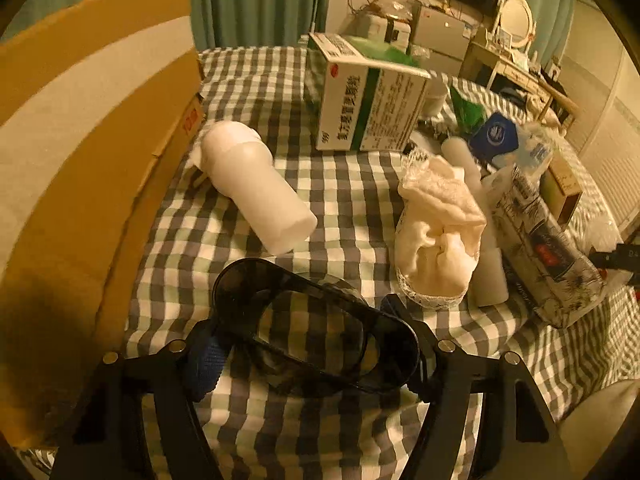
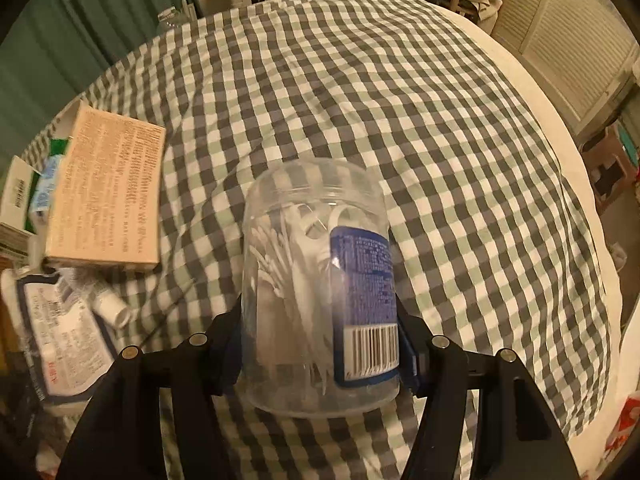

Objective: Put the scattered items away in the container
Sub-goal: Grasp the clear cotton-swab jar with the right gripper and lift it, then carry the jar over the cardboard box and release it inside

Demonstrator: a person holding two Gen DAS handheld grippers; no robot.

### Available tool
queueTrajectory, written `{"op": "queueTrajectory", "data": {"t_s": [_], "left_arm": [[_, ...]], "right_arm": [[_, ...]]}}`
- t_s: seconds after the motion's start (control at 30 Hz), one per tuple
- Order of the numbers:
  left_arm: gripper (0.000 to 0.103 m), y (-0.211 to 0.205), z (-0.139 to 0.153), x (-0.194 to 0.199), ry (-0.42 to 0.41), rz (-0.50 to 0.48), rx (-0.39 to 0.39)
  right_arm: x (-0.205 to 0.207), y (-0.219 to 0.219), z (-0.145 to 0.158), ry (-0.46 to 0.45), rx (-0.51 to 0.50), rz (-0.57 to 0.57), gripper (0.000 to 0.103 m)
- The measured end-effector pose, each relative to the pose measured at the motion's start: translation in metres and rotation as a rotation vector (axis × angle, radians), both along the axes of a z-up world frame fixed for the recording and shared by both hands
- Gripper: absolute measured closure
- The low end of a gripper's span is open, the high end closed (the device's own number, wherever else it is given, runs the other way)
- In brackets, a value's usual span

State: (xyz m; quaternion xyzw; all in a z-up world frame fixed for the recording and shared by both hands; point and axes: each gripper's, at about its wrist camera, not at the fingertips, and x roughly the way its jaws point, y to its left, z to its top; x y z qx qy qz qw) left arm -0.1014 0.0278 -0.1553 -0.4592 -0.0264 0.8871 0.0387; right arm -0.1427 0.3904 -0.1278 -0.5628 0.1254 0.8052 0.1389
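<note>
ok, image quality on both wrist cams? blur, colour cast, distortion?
Left wrist: warm yellow cast, strong fisheye bending, cardboard box smeared at the left edge, dark glasses in the left gripper fairly sharp. Right wrist: same cast, clear jar sharp, tan box and packets at left softly blurred.

Overall light: dim, warm yellow-orange cast in both views.
Source: not in view; shadows fall near and left of objects.
Shadows: deep shade on the near end of the cardboard box (image 1: pixel 80 208); soft shadow beside the white bottle (image 1: pixel 256 192); dark patch under the clear jar (image 2: pixel 320 292).
Glare: pale highlights on the jar's curved wall.
Blur: left-side clutter smeared in the right wrist view; peach carton (image 2: pixel 106 196) print unreadable.
Distortion: strong fisheye bowing of the checked bedspread (image 2: pixel 400 100); black vignette at all corners.
Far background: soft, noisy.
</note>
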Motion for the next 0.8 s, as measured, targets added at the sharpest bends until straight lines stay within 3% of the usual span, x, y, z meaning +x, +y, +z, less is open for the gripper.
{"op": "queueTrajectory", "data": {"t_s": [0.37,0.53,0.67,0.8], "left_arm": [[0.03,0.005,0.037,0.02,0.101,-0.023,0.004],[0.03,0.015,0.07,0.034,0.177,-0.051,-0.048],[0.03,0.011,0.095,0.032,0.187,-0.061,-0.05],[0.03,-0.008,0.134,0.036,0.196,-0.075,-0.01]], "right_arm": [[0.052,0.007,0.052,0.064,-0.053,0.004,0.042],[0.069,0.013,0.075,0.103,-0.038,0.007,0.042],[0.074,-0.003,0.105,0.151,-0.061,0.035,0.042],[0.08,-0.046,0.144,0.229,-0.078,0.135,0.042]]}}
